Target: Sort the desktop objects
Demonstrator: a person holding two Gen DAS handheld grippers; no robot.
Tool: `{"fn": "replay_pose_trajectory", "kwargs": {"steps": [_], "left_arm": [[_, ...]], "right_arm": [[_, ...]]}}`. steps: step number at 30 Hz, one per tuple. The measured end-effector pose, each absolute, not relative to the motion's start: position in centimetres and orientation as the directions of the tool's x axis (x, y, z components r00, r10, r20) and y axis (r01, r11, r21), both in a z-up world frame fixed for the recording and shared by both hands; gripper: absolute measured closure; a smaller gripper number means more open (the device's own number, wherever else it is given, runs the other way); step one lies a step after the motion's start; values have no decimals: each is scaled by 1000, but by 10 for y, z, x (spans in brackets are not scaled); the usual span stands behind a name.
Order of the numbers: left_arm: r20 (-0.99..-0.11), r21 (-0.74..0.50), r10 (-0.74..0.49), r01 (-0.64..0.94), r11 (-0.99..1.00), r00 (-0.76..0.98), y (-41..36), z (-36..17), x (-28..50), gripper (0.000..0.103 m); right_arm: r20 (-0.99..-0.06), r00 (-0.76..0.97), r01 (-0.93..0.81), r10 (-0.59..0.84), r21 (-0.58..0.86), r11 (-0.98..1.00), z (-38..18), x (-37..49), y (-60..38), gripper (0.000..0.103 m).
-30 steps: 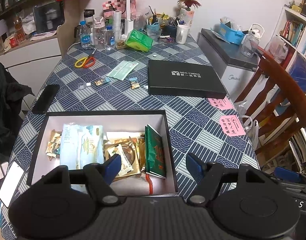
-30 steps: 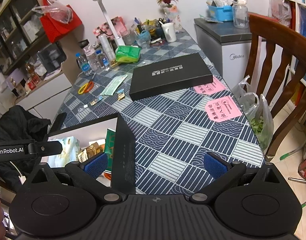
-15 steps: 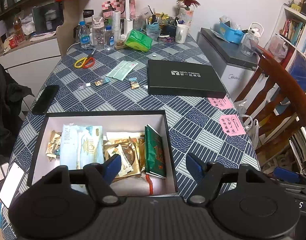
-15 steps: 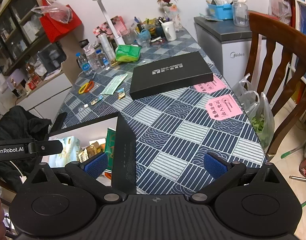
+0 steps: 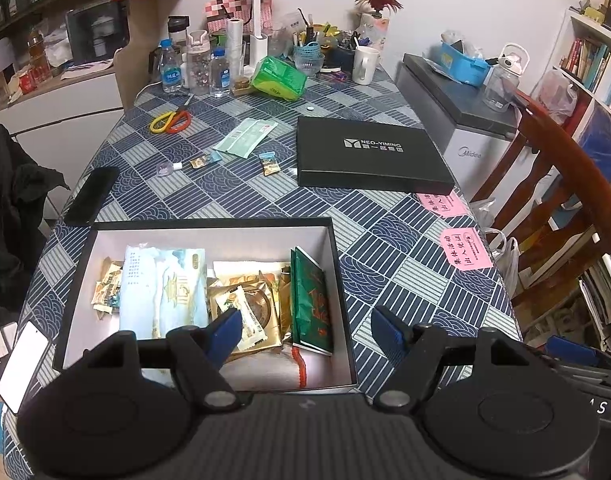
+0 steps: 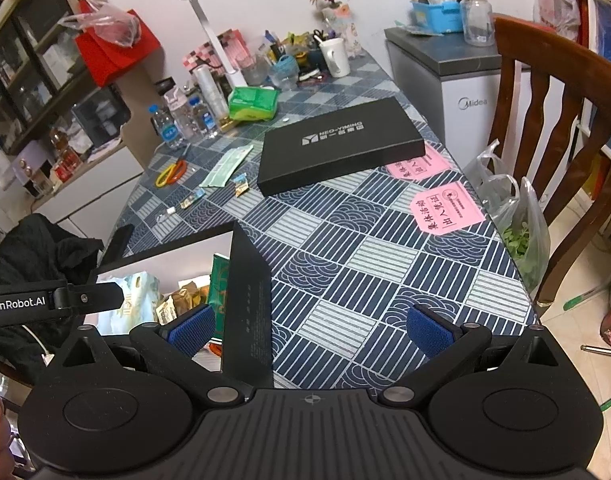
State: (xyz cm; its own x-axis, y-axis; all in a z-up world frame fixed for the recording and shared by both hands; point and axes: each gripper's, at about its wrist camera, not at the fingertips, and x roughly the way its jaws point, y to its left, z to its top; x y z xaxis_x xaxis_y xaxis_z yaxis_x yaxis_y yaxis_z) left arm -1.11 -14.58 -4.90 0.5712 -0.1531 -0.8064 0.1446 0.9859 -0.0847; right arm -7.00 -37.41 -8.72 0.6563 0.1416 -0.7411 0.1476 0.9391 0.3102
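Both the left gripper [image 5: 305,330] and right gripper [image 6: 309,326] hover, fingers wide apart and empty, over the open box [image 5: 337,264]; next probably fetching the candies [image 5: 268,162] at twelve o'clock on the counter [image 5: 393,240].

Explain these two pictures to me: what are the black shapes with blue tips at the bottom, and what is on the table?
No robot here: a person holds hand-held tongs in each hand, each with a camera looking along its blue-padded fingers. One view shows the left tongs, open and empty above an open black cardboard box of snack packets. The other shows the right tongs, also open, empty. On the blue patterned tablecloth lie the flat black box lid, two pink paper notes and yellow-and-red scissors.
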Motion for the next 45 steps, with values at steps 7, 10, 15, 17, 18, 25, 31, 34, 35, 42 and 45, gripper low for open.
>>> {"fn": "replay_pose_trajectory", "kwargs": {"steps": [7,10,15,17,18,25,31,34,35,42,45], "left_arm": [[-808,-87,-155,145,986,569,-142,-49,-10,18],[-806,-83,-153,147,986,572,-142,-48,-10,18],[-801,-71,-146,149,986,581,-142,-45,-14,18],[-801,-72,-144,145,987,582,-142,-45,-14,18],[-800,-73,-143,143,987,582,-142,-45,-15,18],[-796,-70,-138,138,988,589,-144,-42,-18,18],[-795,-67,-139,142,988,590,-143,-41,-22,18],[-793,-59,-137,148,987,594,-144,-39,-22,18],[-792,-59,-139,152,987,594,-144,-39,-21,18],[-785,-44,-147,182,982,602,-143,-32,-16,18],[-785,-42,-149,187,981,602,-138,-29,-10,18]], "right_arm": [[-740,656,144,146,314,938,-87,-70,-374,0],[-736,660,139,151,317,938,-86,-71,-373,0],[-732,663,135,159,326,936,-86,-73,-374,0],[-731,662,131,163,327,936,-86,-73,-373,0],[-731,662,128,165,328,936,-86,-73,-372,0],[-728,663,118,174,332,936,-85,-75,-371,0],[-728,663,119,175,333,935,-85,-76,-372,0],[-731,661,122,169,327,937,-85,-76,-372,0],[-732,661,121,166,322,939,-84,-76,-371,0],[-747,651,137,134,290,947,-80,-77,-365,0],[-758,642,147,115,268,952,-80,-76,-359,0]]}}
